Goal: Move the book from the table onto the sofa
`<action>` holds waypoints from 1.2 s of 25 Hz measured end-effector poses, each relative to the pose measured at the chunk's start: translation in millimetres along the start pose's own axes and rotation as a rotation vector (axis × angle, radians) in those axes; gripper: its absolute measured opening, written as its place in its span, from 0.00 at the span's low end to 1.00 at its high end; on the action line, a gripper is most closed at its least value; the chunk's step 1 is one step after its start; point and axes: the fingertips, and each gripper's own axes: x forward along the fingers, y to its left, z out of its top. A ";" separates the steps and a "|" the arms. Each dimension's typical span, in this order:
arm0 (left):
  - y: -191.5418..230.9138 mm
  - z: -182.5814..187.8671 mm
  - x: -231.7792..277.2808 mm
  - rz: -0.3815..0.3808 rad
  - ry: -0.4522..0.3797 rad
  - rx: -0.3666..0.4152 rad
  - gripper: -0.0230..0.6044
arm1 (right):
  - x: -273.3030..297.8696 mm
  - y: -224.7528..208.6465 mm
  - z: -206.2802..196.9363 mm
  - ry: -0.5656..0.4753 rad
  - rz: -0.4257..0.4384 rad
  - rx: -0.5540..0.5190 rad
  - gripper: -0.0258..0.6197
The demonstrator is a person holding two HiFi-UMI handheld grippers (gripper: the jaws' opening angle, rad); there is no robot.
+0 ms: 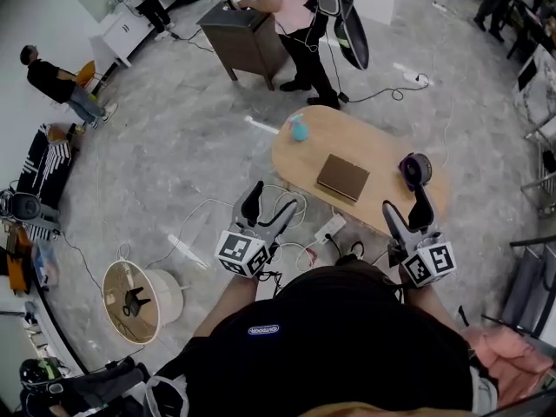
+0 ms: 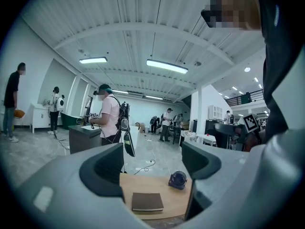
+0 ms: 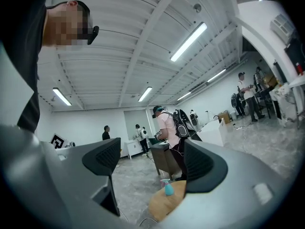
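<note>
A flat brown book [image 1: 342, 177] lies closed on the oval wooden table [image 1: 369, 146], between a teal spray bottle [image 1: 299, 129] and a small dark fan [image 1: 415, 169]. My left gripper [image 1: 268, 208] hangs open above the floor, short of the table's near edge. My right gripper [image 1: 407, 208] is open over the table's near right end. The left gripper view has the book [image 2: 147, 201] low between the empty jaws of the left gripper [image 2: 152, 163], with the fan [image 2: 177, 179] beyond it. Between the right gripper's [image 3: 152, 163] empty jaws stands the spray bottle [image 3: 168, 189].
A person in a pink shirt [image 1: 295, 24] stands by a dark cabinet [image 1: 243, 37] beyond the table. A power strip [image 1: 328, 228] and cables lie on the floor at the table's near edge. A round basket [image 1: 139, 301] sits at lower left, chairs [image 1: 539, 181] at right.
</note>
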 end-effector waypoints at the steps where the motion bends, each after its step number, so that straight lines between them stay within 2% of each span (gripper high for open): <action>1: -0.2 -1.2 7.7 -0.002 0.009 0.000 0.62 | 3.6 -6.0 -1.4 0.005 -0.001 0.004 0.70; 7: -12.5 -6.9 51.9 -0.018 0.057 0.008 0.62 | 20.0 -45.2 -3.8 0.014 0.003 0.048 0.70; 13: -27.4 -10.3 88.4 0.001 0.134 0.023 0.62 | 28.4 -91.4 -6.5 0.041 0.007 0.102 0.70; 20: -43.1 -4.9 126.2 0.068 0.192 0.050 0.62 | 25.6 -140.6 -3.8 0.055 0.026 0.148 0.70; 25: -37.2 -13.7 134.7 0.119 0.249 0.102 0.62 | 7.9 -152.1 -14.3 0.044 -0.001 0.197 0.70; 30: -45.9 -27.3 171.4 0.083 0.278 0.099 0.62 | -8.8 -175.0 -21.3 0.062 -0.044 0.216 0.70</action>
